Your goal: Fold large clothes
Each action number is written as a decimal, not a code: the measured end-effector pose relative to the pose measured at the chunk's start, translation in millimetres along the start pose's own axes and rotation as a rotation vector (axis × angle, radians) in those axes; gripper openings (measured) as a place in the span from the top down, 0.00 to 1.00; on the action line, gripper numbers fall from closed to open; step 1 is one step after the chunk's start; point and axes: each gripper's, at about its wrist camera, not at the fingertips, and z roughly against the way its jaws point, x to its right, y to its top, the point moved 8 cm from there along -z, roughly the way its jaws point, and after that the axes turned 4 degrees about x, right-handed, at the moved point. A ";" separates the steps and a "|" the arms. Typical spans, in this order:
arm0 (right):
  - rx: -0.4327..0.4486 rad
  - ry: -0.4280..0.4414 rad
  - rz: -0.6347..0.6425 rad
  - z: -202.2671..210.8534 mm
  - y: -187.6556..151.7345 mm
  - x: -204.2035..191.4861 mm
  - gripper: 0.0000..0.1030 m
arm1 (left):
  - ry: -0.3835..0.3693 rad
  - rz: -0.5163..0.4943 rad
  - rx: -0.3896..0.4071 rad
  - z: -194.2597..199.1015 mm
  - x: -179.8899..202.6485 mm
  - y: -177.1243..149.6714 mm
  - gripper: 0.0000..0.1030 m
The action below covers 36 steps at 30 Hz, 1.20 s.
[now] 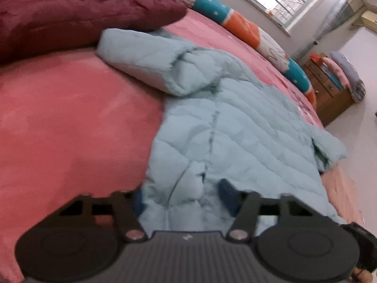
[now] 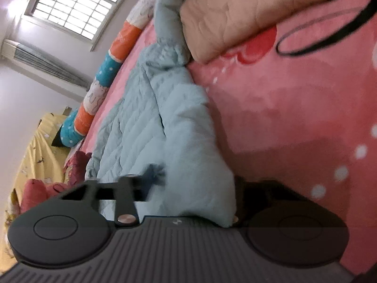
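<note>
A light blue quilted jacket lies spread on the pink bed cover, with one sleeve folded over near the top. At the near edge of the jacket, my left gripper has bunched fabric filling the gap between its fingers and is shut on it. In the right wrist view the same jacket stretches away from me. My right gripper is shut on a thick fold of it. That fold hides most of the right finger.
A maroon pillow lies beyond the jacket, and a colourful bolster runs along the bed's far side under a window. A wooden dresser stands past the bed. A beige quilt lies by the jacket's far end.
</note>
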 end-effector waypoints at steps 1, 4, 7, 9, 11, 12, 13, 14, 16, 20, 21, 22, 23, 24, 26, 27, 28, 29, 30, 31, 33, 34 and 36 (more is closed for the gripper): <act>-0.004 -0.005 -0.001 -0.1 -1.3 0.3 0.62 | -0.002 -0.010 -0.010 -2.0 1.7 -0.2 0.72; 0.011 -0.016 0.022 8.2 -1.2 -4.2 0.80 | 0.032 -0.075 -0.019 -1.5 8.7 -2.2 0.84; 0.025 -0.029 0.060 17.3 -3.1 -12.5 0.89 | 0.057 -0.139 -0.018 6.7 15.9 -3.4 0.90; 0.038 -0.016 0.066 26.5 -4.5 -18.4 0.90 | 0.055 -0.169 -0.022 15.0 19.1 -3.5 0.91; 0.054 -0.008 0.079 36.7 -5.5 -26.0 0.90 | 0.048 -0.181 -0.031 22.5 21.3 -3.7 0.92; 0.061 -0.003 0.084 41.5 -5.8 -29.4 0.91 | 0.048 -0.192 -0.034 27.0 22.5 -4.3 0.92; 0.066 0.004 0.089 44.9 -7.3 -35.0 0.91 | 0.050 -0.208 -0.036 31.0 24.0 -5.2 0.92; 0.069 0.007 0.096 50.1 -8.3 -39.2 0.91 | 0.050 -0.226 -0.039 35.9 25.3 -7.2 0.92; 0.072 0.001 0.111 61.0 -12.2 -44.4 0.91 | 0.046 -0.247 -0.049 42.8 26.7 -11.4 0.92; 0.065 -0.021 0.116 79.4 -21.9 -47.1 0.91 | 0.041 -0.277 -0.072 54.1 29.2 -20.4 0.92; 0.063 -0.033 0.119 84.5 -24.7 -46.9 0.91 | 0.040 -0.288 -0.080 56.5 29.6 -22.8 0.92; 0.061 -0.046 0.122 88.3 -27.4 -46.8 0.91 | 0.041 -0.302 -0.091 59.0 30.0 -26.7 0.91; 0.060 -0.062 0.121 92.7 -30.0 -45.3 0.91 | 0.044 -0.318 -0.101 60.9 29.9 -29.6 0.91; 0.059 -0.079 0.119 96.1 -31.9 -43.6 0.91 | 0.050 -0.332 -0.106 60.8 31.4 -31.9 0.91; 0.045 -0.119 0.120 96.3 -34.4 -39.2 0.89 | 0.066 -0.344 -0.120 60.8 28.8 -35.3 0.88; 0.041 -0.147 0.108 96.4 -34.5 -35.2 0.86 | 0.073 -0.343 -0.130 60.9 25.3 -36.0 0.87; 0.041 -0.160 0.098 94.6 -33.3 -33.5 0.83 | 0.080 -0.340 -0.130 61.4 23.5 -35.4 0.85; 0.048 -0.178 0.086 95.3 -31.3 -30.2 0.80 | 0.085 -0.335 -0.127 62.8 21.7 -33.7 0.85; 0.059 -0.192 0.076 97.0 -29.9 -27.7 0.71 | 0.086 -0.333 -0.122 65.0 20.0 -30.4 0.83; 0.073 -0.203 0.069 99.9 -29.4 -26.3 0.59 | 0.092 -0.333 -0.115 68.1 18.9 -27.8 0.78; 0.115 -0.225 0.059 107.7 -24.6 -23.7 0.31 | 0.110 -0.337 -0.097 76.6 17.1 -20.8 0.71; 0.141 -0.241 0.066 111.3 -22.2 -23.6 0.24 | 0.115 -0.339 -0.085 81.8 16.6 -16.6 0.67; 0.202 -0.267 0.111 119.3 -17.5 -26.7 0.22 | 0.123 -0.345 -0.054 94.1 17.4 -9.0 0.59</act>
